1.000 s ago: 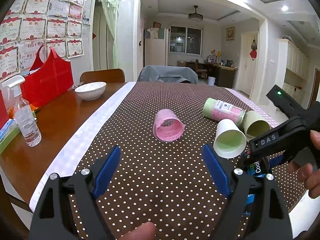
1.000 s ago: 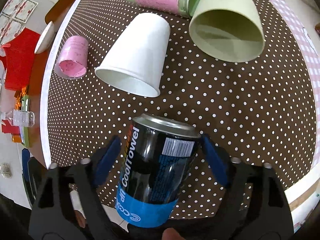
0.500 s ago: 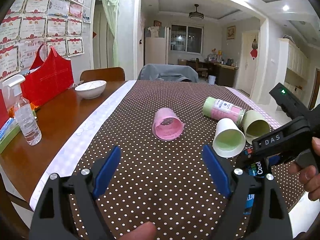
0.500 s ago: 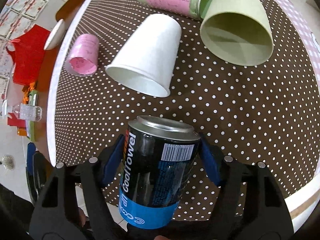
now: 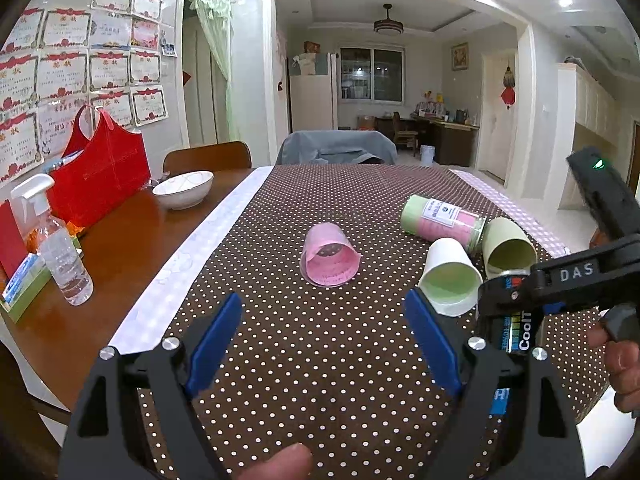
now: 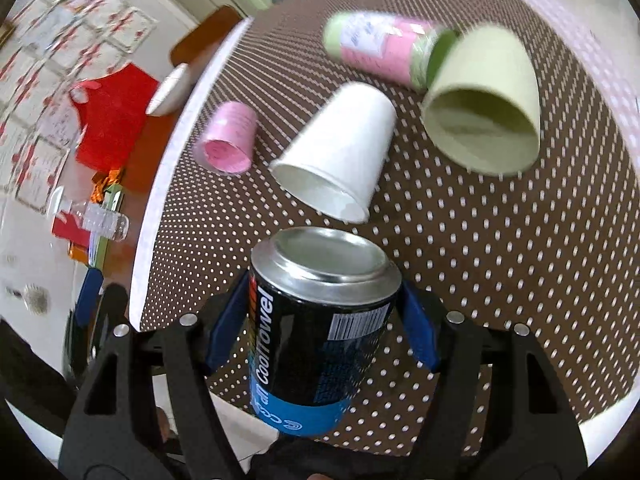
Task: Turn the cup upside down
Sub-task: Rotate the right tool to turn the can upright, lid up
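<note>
My right gripper (image 6: 322, 320) is shut on a black and blue can (image 6: 316, 332) with a silver end and holds it above the near edge of the dotted tablecloth (image 6: 480, 260). The can (image 5: 508, 320) also shows at the right in the left wrist view, clamped by the right gripper (image 5: 532, 292). My left gripper (image 5: 324, 344) is open and empty above the cloth. Three cups lie on their sides: a pink cup (image 5: 330, 256) (image 6: 230, 140), a white cup (image 5: 450, 284) (image 6: 340, 156) and a pale green cup (image 5: 508, 248) (image 6: 486, 104).
A green and pink jar (image 5: 444, 220) (image 6: 384, 48) lies on its side behind the cups. On the bare wood at the left stand a white bowl (image 5: 183, 189), a red bag (image 5: 100, 172) and a spray bottle (image 5: 60, 248). A chair (image 5: 206, 156) stands behind the table.
My right gripper has closed on the can and lifted and tilted it, so the view now looks farther across the table. The left gripper has barely moved.
</note>
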A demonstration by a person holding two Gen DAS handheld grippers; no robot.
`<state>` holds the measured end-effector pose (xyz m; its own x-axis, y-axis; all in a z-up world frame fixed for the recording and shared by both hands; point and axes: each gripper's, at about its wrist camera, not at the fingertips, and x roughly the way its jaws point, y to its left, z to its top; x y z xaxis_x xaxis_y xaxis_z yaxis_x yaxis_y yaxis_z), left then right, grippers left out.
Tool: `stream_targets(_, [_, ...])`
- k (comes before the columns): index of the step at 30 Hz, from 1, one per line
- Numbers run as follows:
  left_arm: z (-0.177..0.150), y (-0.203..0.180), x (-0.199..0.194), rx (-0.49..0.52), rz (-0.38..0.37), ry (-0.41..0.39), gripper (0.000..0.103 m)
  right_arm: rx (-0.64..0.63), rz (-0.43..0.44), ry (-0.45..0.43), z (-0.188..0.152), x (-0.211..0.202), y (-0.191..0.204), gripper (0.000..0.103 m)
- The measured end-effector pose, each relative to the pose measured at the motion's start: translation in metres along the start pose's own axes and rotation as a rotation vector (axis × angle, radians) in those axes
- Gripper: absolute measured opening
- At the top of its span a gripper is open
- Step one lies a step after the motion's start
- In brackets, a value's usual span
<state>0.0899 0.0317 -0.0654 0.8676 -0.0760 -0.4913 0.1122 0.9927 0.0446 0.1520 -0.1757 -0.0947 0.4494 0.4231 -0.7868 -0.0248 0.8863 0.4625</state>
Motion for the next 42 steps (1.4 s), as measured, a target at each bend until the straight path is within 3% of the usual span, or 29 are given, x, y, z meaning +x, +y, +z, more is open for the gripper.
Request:
stream_targets(13, [0.018,-0.017,-0.005,0.035,0.052,-0.003,0.083,-0.168,0.021,-0.250,-0.010,-0.032,0.011,0.067])
stream_targets(23, [0.021,-0.019,-0.006,0.017,0.056,-0.011,0.083,-0.446,-0.112,-0.455,-0.034,-0.056,0.046,0.067])
stream_targets(34, [0.018,-0.019,-0.001,0.007,0.076,0.006,0.083,-0.618,-0.151,-0.432,-0.048,-0.031,0.054,0.067])
stream_targets(42, [0.014,-0.016,0.001,0.002,0.081,0.019,0.083,-0.633,-0.160,-0.373,-0.047,-0.009,0.053,0.067])
